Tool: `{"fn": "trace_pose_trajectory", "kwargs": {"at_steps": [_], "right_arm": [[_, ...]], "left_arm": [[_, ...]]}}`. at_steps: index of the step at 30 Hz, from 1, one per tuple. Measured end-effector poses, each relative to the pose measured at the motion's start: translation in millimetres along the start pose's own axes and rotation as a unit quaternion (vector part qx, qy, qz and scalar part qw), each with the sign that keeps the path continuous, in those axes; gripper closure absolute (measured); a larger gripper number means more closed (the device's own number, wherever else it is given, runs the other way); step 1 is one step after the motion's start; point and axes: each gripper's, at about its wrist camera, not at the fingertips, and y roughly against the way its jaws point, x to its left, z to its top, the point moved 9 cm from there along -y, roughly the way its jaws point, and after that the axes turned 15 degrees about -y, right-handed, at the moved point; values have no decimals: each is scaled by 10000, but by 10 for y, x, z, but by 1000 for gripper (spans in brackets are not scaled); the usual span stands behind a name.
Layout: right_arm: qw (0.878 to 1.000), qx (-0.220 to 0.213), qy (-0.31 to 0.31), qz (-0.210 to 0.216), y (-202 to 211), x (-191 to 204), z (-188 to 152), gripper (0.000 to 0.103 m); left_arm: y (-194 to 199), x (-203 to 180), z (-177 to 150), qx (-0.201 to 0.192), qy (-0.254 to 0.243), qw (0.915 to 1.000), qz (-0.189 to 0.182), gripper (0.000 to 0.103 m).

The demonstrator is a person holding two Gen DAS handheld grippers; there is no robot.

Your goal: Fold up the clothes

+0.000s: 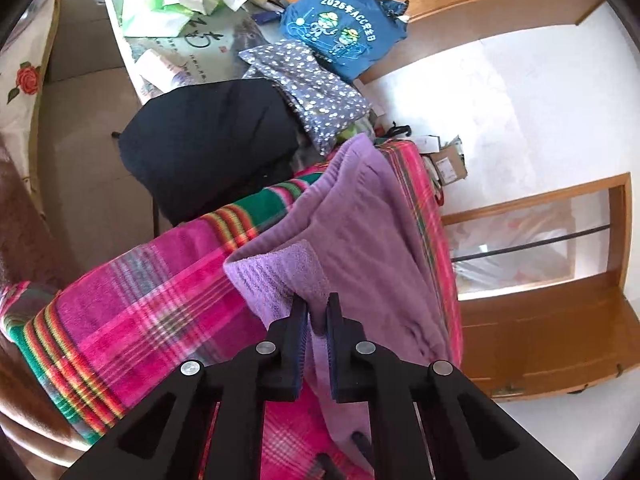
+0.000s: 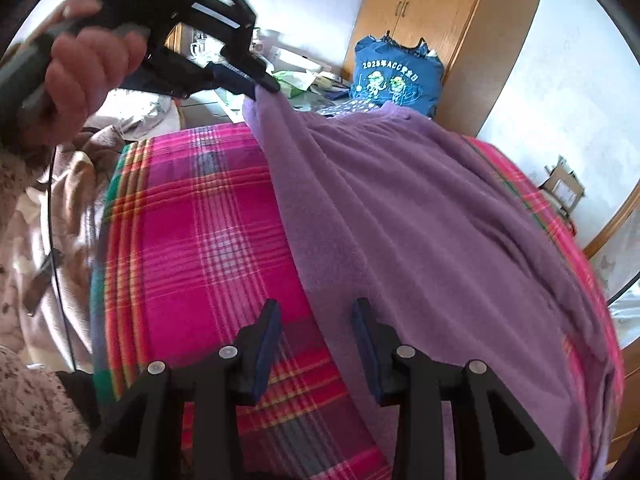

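Plaid blanket [image 2: 192,216]: the work surface, pink with green and orange bands; it fills the lower left and centre of both views.
Purple garment [image 2: 420,240]: a fleecy piece lying spread on the blanket, running from upper centre down to the lower right of the right wrist view; most of it lies flat, with one corner lifted off.
Step in hand: by my reading an early fold, one corner raised and the rest of the cloth not yet doubled over.
Left gripper [image 1: 316,312]: fingers closed together on the lifted purple corner, at lower centre of its own view; in the right wrist view the same tool [image 2: 266,86] sits upper left, the cloth hanging taut from its tip.
Right gripper [image 2: 316,320]: fingers apart and holding nothing, at lower centre; the garment's near edge passes between them, though whether they touch the cloth I cannot tell.
Next move: probably the right gripper must close on that near edge, so both corners can be carried across together.
Other clothes: a blue printed shirt [image 1: 344,20] and a dotted cloth [image 1: 308,88] wait in the upper centre of the left wrist view.
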Motion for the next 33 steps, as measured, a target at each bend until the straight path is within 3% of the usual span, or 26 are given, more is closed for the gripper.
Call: {"fn": "trace_pose_trajectory", "kwargs": {"at_steps": [12, 18, 21, 26, 28, 33], "right_arm": [[9889, -397, 262, -1409, -88, 14, 113, 65], [9866, -457, 62, -1566, -34, -71, 135, 84], [9878, -408, 37, -1501, -43, -84, 111, 96], [9922, -456, -109, -1151, 30, -36, 141, 97], [9953, -395, -251, -844, 77, -9, 155, 97], [9978, -80, -653, -71, 134, -10, 129, 97]], "left_arm": [[80, -240, 83, -127, -119, 9998, -100, 95], [148, -214, 121, -274, -112, 9996, -19, 97], [143, -168, 98, -216, -151, 9996, 28, 97], [121, -72, -93, 14, -275, 9995, 184, 97], [128, -37, -210, 147, -379, 9989, 229, 87], [239, 129, -488, 244, -510, 9974, 455, 75]]}}
